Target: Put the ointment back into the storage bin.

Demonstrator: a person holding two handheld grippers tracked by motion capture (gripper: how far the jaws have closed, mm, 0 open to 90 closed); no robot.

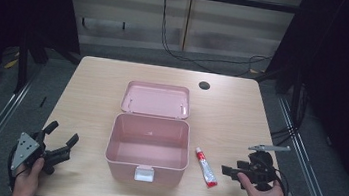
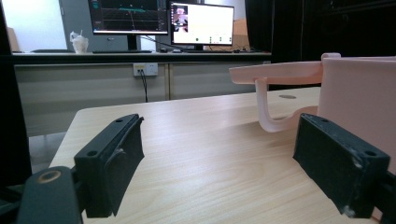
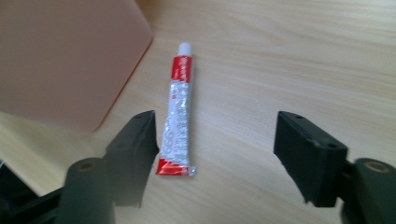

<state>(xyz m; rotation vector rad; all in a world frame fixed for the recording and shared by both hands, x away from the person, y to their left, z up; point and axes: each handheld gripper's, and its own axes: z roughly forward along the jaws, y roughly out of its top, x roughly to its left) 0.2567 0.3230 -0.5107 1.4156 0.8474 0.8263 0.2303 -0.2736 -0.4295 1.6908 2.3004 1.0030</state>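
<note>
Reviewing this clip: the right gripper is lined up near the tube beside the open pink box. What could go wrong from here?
The tube lies flat on the table and off-centre, near one jaw of the open right gripper; closing could nudge it away or scrape the wood. It also lies close beside the pink box, so a jaw might bump the box wall.
</note>
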